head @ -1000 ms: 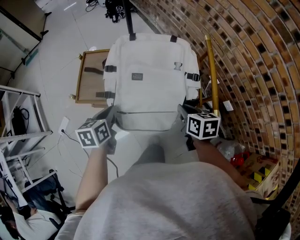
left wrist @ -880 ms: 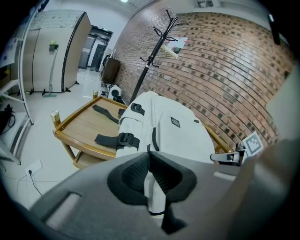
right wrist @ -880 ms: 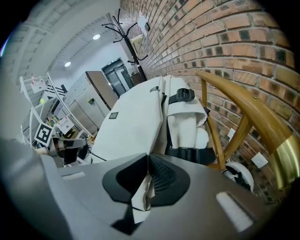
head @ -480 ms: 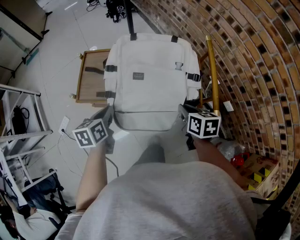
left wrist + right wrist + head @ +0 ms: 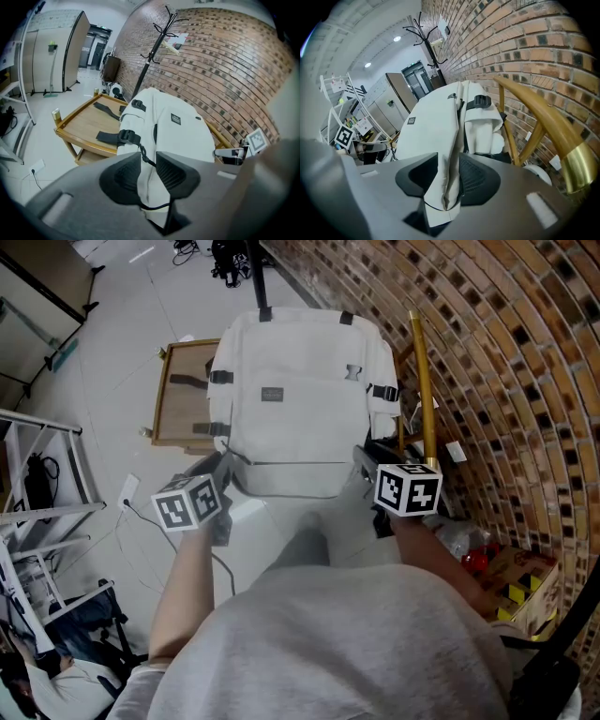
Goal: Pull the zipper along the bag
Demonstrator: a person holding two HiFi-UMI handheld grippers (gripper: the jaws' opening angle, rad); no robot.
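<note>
Now letting go at both near corners of the bag, cloth between the pads of each claw.

Between the opening jaws of the left claw: a side seam of the bag and a black cord, probably the zipper pull, neither pressed. Between the opening jaws of the right claw: a loose fold of the opposite edge, brushing one pad at most. Likely to lose the cord, or let the bag sag, by widening before a new hold; could also snag the cord on a pad when drawing back. Beyond both claws: stretched lengthwise away, bottom edge nearest, top handles farthest, front panel uppermost; zipper line crosswise, from one claw toward the other. Left of the left claw, a wooden worktop; right of the right claw, a gold rail.
</note>
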